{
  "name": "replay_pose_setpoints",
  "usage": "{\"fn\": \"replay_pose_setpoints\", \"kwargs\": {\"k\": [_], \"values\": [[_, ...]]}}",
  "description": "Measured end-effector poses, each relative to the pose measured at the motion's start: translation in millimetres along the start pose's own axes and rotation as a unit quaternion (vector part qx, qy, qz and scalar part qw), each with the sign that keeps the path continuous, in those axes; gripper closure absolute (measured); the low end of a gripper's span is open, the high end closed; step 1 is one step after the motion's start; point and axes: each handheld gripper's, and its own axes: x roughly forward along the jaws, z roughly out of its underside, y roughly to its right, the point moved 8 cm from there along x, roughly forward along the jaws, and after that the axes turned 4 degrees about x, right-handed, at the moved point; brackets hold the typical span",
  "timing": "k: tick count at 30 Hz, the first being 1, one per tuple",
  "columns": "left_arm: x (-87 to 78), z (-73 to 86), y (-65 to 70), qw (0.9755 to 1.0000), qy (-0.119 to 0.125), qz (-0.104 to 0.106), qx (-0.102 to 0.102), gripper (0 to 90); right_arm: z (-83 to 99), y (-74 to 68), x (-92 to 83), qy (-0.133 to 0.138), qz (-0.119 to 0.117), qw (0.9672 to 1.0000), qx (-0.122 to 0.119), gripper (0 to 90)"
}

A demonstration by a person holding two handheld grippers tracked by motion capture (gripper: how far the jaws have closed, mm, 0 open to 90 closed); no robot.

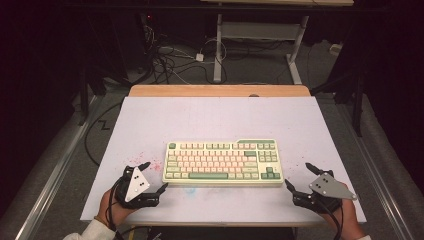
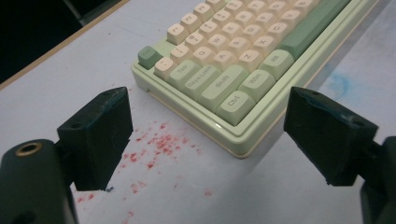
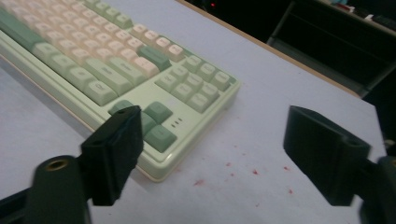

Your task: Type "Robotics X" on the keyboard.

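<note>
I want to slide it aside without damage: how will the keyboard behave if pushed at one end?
The keyboard looks rigid and lies flat on the table, so it should slide or pivot, not tip. Its raised keycaps might catch, so push the case edge.

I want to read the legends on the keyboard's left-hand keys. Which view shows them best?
The left gripper view: the keyboard lies close, with Ctrl, Shift, Tab and Alt legible. The high view shows the whole keyboard, legends too small. The right gripper view shows its other end, with the arrow keys.
</note>
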Motion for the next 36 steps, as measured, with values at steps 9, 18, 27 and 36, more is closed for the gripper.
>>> {"fn": "replay_pose_setpoints", "kwargs": {"k": [9, 18, 27, 36], "values": [[5.5, -13.9, -8.8, 0.9997, 0.003, 0.000, -0.026, 17.5, -18.7, 5.6, 2.6, 0.022, -0.017, 0.9993, 0.023, 32.0], [15.6, -29.8, -9.1, 0.9986, 0.008, 0.030, -0.043, 17.3, -31.5, -5.9, 21.9, 0.011, -0.044, 0.9988, 0.019, 24.7], [21.2, -45.4, -6.6, 0.9986, 0.020, 0.042, -0.026, 18.6, -54.1, -18.6, 36.7, 0.022, -0.083, 0.9962, 0.016, 23.5], [38.2, -60.8, -5.4, 0.9981, 0.005, 0.052, -0.032, 26.9, -57.2, -29.8, 45.6, 0.019, -0.098, 0.9950, 0.006, 21.6]]}}
